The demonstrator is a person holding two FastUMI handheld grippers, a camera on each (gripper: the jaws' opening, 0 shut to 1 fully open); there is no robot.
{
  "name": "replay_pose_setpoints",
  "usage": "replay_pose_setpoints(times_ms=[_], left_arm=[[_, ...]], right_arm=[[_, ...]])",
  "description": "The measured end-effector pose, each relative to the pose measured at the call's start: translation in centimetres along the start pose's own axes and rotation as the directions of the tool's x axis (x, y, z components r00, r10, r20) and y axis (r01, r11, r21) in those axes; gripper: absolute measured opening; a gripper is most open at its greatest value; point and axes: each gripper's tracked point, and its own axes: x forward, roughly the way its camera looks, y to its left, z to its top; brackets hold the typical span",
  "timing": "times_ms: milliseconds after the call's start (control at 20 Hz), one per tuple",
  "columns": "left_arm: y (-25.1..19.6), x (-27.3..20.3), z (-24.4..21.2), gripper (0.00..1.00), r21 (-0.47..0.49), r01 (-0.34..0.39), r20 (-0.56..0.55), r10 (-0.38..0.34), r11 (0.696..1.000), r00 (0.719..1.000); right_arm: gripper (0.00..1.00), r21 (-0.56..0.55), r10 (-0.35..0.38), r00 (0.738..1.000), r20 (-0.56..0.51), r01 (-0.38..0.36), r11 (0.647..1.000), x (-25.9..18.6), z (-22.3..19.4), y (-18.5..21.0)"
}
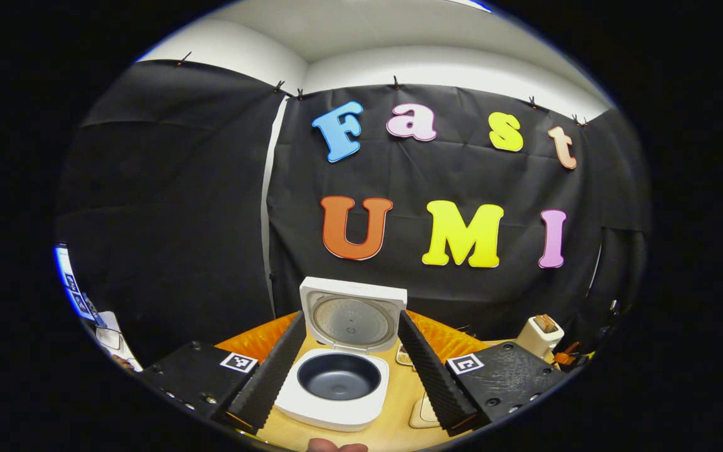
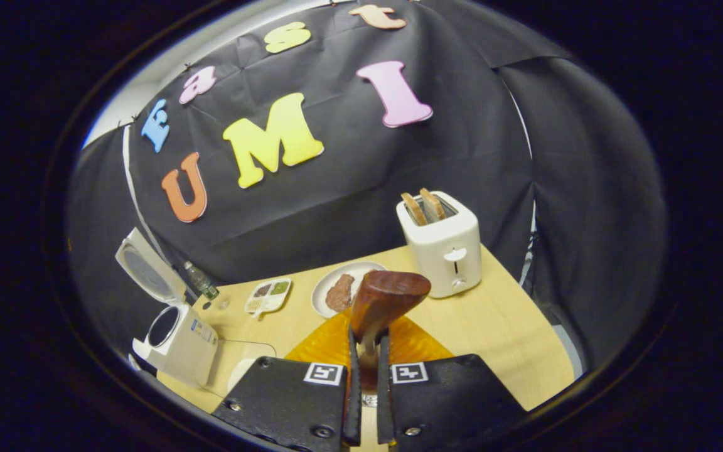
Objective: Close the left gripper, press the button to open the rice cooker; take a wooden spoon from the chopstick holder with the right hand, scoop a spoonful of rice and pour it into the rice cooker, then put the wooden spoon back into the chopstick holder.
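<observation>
Right gripper [image 2: 366,351]: nearest to us in the right gripper view, its fingers drawn narrow and clamped on the handle of the wooden spoon [image 2: 381,302], whose bowl stands up above the fingertips.
Left gripper [image 1: 349,370]: we see it spread wide in the left gripper view, holding nothing, one finger on each side of the rice cooker [image 1: 337,383].
Rice cooker: lid [image 1: 352,314] raised upright, dark inner pot bare; in the right gripper view it sits at the far left of the table [image 2: 499,326].
Small tray [image 2: 267,295]: we find it right of the cooker, with a little bottle [image 2: 201,280] between them.
Plate [image 2: 339,289]: just behind the spoon, brown food on it.
Orange mat [image 2: 330,342]: under the spoon.
Toaster [image 2: 440,243]: rightmost, two slices standing in its slots.
Chopstick holder: we cannot tell where it is.
</observation>
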Motion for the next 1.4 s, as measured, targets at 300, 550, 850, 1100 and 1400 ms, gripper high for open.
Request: replay_pose_setpoints(times_ms=[300,550,850,1100,1400], left_arm=[[2.7,-0.2,-1.5,0.95,0.068,0.036,0.01,-0.037,0.997,0.999],[5.5,0.0,-3.8,0.94,0.108,0.086,-0.013,-0.085,0.99,0.996],[6.7,-0.4,-6.3,0.94,0.122,0.136,-0.045,-0.132,0.983,0.99],[9.0,-0.7,-6.8,0.96,0.104,0.118,-0.07,-0.111,0.988,0.991],[11.8,-0.9,-7.3,0.96,0.091,0.071,-0.083,-0.063,0.993,0.995]], right_arm=[[0.14,-0.084,0.089,0.995,0.035,-0.086,0.993,-2.9,3.0,9.8],[0.14,-0.175,0.141,0.989,-0.04,-0.146,0.974,-1.8,-0.4,18.1],[0.15,-0.286,0.048,0.989,-0.138,-0.086,0.954,2.0,-8.0,20.3],[0.14,-0.533,-0.051,0.996,-0.069,0.006,0.846,4.1,-11.5,20.5],[0.15,-0.545,-0.048,0.996,-0.079,-0.003,0.838,5.4,-14.5,22.5]])
